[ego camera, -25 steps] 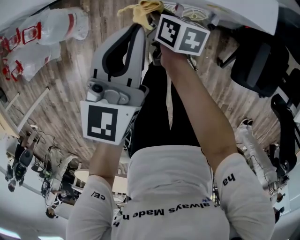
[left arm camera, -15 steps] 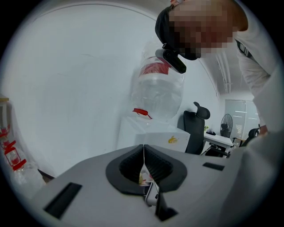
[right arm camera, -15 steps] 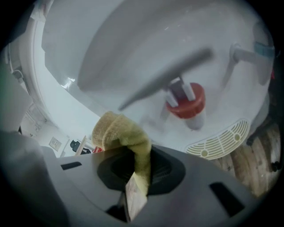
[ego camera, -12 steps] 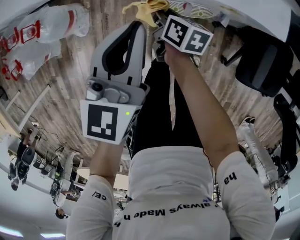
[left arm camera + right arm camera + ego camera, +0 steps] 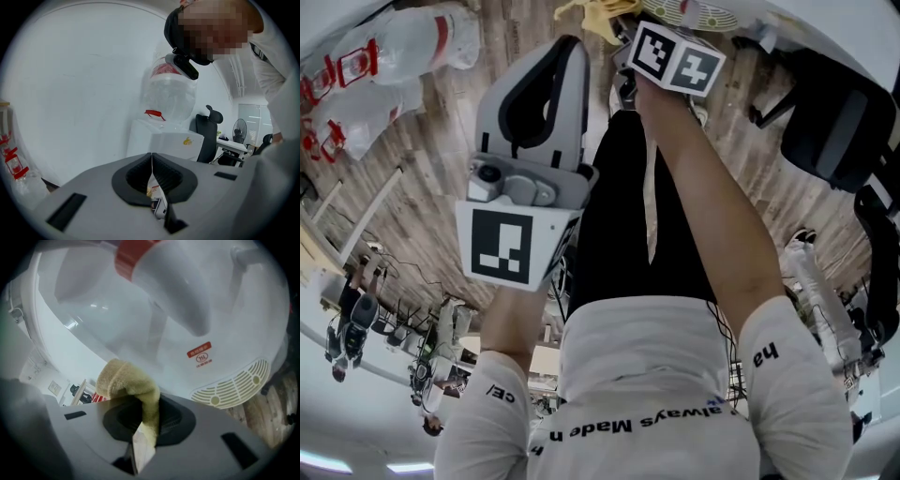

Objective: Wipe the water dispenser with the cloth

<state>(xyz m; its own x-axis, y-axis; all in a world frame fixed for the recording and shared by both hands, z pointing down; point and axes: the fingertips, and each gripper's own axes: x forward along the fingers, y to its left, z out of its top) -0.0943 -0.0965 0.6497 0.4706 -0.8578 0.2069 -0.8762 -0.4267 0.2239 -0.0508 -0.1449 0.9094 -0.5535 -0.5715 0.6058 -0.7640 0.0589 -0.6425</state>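
My right gripper point(image 5: 149, 401) is shut on a yellow cloth point(image 5: 130, 379), and the cloth's bunched end presses against the white front of the water dispenser point(image 5: 117, 329). Just above it are a white tap point(image 5: 180, 298) with a red cap point(image 5: 133, 254), and the drip grille point(image 5: 234, 386) lies to the right. In the head view the cloth point(image 5: 592, 11) shows at the top edge beside the right gripper's marker cube point(image 5: 675, 58). My left gripper point(image 5: 151, 158) is shut with nothing in it and points at another dispenser point(image 5: 164, 140) with a bottle point(image 5: 169, 96) on top.
Wrapped water bottles point(image 5: 403, 47) lie on the wood floor at the upper left of the head view. A black office chair point(image 5: 834, 122) stands at the right. The left gripper view also shows a chair point(image 5: 206, 133), a desk and a fan point(image 5: 240, 129) by the white wall.
The right gripper and the cloth have shifted slightly up and to the right in the head view. The left gripper has hardly moved.
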